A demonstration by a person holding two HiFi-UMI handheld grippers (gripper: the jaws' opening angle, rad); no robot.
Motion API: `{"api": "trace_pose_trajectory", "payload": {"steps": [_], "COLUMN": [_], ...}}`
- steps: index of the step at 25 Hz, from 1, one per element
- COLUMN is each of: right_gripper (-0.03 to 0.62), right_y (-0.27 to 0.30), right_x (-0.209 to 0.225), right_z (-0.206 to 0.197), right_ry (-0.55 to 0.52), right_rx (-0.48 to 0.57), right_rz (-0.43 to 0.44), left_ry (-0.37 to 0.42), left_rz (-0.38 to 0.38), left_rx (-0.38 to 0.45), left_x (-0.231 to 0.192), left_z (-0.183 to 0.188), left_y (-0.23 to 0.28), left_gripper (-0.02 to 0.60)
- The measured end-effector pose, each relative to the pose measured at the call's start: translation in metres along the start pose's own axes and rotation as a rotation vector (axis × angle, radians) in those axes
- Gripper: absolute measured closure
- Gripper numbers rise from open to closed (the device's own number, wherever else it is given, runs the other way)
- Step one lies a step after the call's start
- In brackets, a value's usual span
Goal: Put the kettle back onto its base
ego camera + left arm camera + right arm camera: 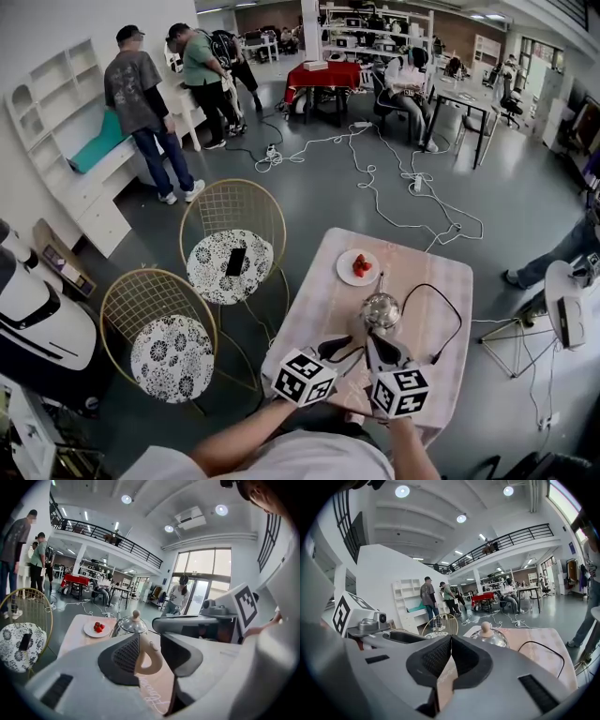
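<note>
Kettle: the kettle point(380, 309) stands upright about the middle of the table point(305, 314), with a round knob on its lid. Its body hides whatever lies under it.
Handle: the cream handle point(149, 660) is turned toward the near edge, facing both tools.
Left tool: the left tool point(151, 643) has its jaws apart. The handle shows in the gap, close against the pad of the jaw on that view's left, and the other jaw stands clear of it. Whether that pad touches the handle cannot be told.
Right tool: the right tool point(451, 639) has its jaws closed together with nothing between them. It sits just beside the left tool over the near edge and points at the kettle.
Plate: a white plate point(345, 275) with strawberries point(362, 264) lies near the far edge, toward the far left corner and apart from the kettle.
Cable: a black cable point(459, 323) loops from beside the kettle out toward the right edge, then back toward the near right corner, where its end lies on the pale cloth.
Chairs: two gold wire chairs stand off the table's left edge. The farther chair point(246, 202) has a dark phone point(235, 262) on its patterned cushion.
</note>
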State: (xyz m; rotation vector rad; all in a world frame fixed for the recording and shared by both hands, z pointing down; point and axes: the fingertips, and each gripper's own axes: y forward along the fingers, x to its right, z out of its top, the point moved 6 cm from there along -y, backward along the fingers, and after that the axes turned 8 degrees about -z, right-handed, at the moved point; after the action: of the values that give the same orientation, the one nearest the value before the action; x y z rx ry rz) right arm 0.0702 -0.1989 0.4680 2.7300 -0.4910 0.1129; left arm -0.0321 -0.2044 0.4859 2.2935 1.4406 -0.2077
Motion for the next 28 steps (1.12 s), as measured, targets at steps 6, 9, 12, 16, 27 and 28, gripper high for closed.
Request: {"api": "trace_pose_trajectory", "payload": {"steps": [6, 9, 12, 16, 27, 28], "right_gripper": [0.590, 0.589, 0.591, 0.590, 0.589, 0.589], "right_y": [-0.009, -0.011, -0.010, -0.012, -0.014, -0.014], "right_x": [-0.020, -0.028, -0.037, -0.044, -0.048, -0.049], "right_z": [-0.002, -0.002, 0.000, 0.000, -0.001, -0.001], "right_ry": [0.014, 0.010, 0.004, -0.004, -0.006, -0.006], "right_rx": [0.012, 0.019, 0.025, 0.027, 0.032, 0.032], "right_rz": [0.012, 0.010, 0.011, 0.008, 0.005, 0.005], "left_ry": [0.053, 0.058, 0.062, 0.065, 0.076, 0.076], "left_rz": [0.021, 0.029, 0.033, 0.021, 0.021, 0.021], "left_rx": [-0.019, -0.015, -0.007, -0.004, -0.006, -0.006], "left_x": [0.007, 0.006, 0.004, 0.006, 0.007, 0.007], "left_z": [-0.002, -0.005, -0.004, -0.004, -0.007, -0.007], "left_y": [-0.017, -0.026, -0.033, -0.038, -0.041, -0.041], "left_gripper": [0.504, 0.546, 0.569, 0.574, 0.574, 0.574]}}
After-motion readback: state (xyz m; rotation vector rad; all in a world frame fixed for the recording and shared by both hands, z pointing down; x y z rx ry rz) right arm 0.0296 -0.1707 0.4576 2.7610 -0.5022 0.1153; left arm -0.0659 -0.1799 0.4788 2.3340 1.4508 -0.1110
